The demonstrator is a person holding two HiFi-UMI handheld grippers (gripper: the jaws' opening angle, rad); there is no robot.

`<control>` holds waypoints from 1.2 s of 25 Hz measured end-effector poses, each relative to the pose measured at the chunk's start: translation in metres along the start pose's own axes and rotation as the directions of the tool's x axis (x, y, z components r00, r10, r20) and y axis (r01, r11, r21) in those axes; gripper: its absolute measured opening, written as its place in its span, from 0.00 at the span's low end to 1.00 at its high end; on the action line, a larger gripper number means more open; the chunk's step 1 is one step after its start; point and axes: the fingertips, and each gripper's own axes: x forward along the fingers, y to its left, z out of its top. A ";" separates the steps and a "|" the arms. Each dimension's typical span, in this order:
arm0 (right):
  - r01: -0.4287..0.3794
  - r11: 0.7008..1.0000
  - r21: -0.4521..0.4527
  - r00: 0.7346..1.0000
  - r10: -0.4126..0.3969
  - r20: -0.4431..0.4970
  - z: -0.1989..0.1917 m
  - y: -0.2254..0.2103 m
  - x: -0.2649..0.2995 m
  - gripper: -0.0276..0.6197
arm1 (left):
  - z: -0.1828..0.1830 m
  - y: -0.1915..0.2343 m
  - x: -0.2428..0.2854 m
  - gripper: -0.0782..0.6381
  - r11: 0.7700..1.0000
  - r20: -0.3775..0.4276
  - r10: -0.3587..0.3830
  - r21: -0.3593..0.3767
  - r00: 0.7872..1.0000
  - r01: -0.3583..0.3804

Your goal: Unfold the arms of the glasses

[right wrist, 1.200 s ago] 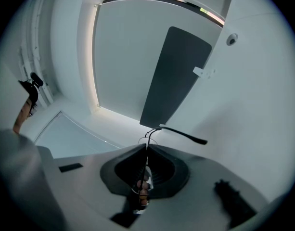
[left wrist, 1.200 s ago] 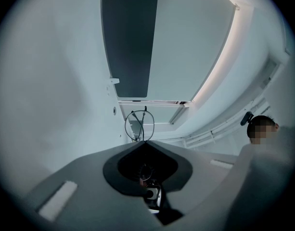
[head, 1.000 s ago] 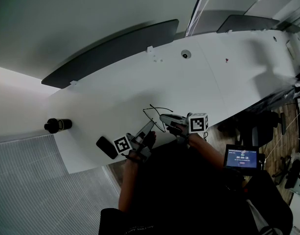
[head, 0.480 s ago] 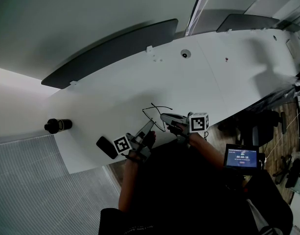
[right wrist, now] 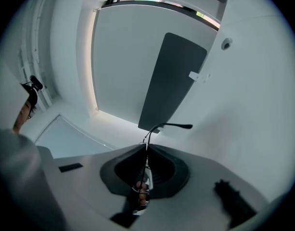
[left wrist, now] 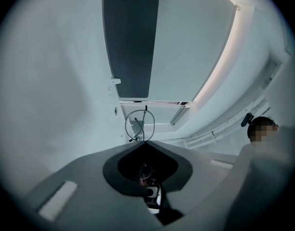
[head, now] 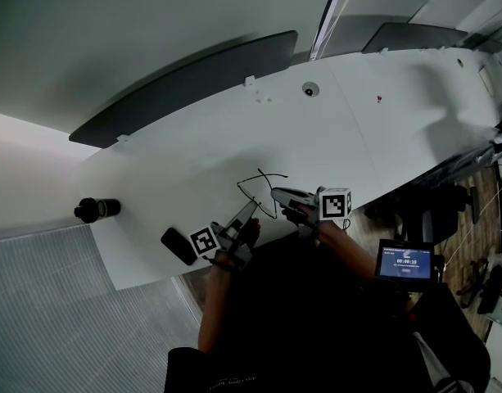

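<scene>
Black wire-framed glasses (head: pixel 259 191) are hanging just above the near edge of the white table (head: pixel 357 121), stretched between the two grippers. The left gripper (head: pixel 252 205) is reaching in over that near edge, its jaws pressing together on the frame; in the left gripper view a round lens rim (left wrist: pixel 139 125) is standing up right beyond the closed tips (left wrist: pixel 145 142). The right gripper (head: pixel 275 193) is clamping one thin arm of the glasses. In the right gripper view the wire is running between its narrow jaws (right wrist: pixel 146 146) and its dark end (right wrist: pixel 178 126) is sticking out sideways over the table. A flat black object (head: pixel 178 246) is lying on the table's near corner.
</scene>
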 end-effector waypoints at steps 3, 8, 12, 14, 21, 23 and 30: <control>0.006 1.000 0.000 1.000 -0.006 0.003 0.001 -0.002 -0.002 0.07 | 0.000 0.000 -0.001 0.13 1.000 0.003 -0.001 0.001 1.000 0.001; 0.004 1.000 0.013 1.000 -0.005 0.013 0.001 -0.005 -0.004 0.07 | 0.001 0.001 -0.001 0.13 1.000 0.009 -0.001 -0.002 1.000 0.001; 0.004 1.000 0.012 1.000 -0.004 0.019 0.003 -0.005 -0.006 0.07 | 0.002 0.003 -0.002 0.13 1.000 0.012 0.003 -0.004 1.000 -0.003; 0.007 1.000 0.020 1.000 -0.008 0.030 0.005 -0.005 -0.007 0.07 | 0.002 0.003 -0.002 0.13 1.000 0.014 0.003 -0.007 1.000 -0.003; 0.021 1.000 0.019 0.999 -0.022 0.037 0.007 -0.008 -0.012 0.07 | 0.002 0.002 -0.001 0.13 1.000 0.018 0.001 -0.009 1.000 -0.001; 0.022 0.999 0.025 0.999 -0.023 0.042 0.008 -0.008 -0.013 0.07 | 0.002 0.002 -0.002 0.13 1.000 0.017 0.002 -0.009 1.000 -0.002; 0.030 1.000 0.009 0.999 -0.030 0.046 0.011 -0.007 -0.015 0.07 | 0.003 0.002 -0.001 0.13 1.000 0.018 -0.003 -0.005 1.000 0.003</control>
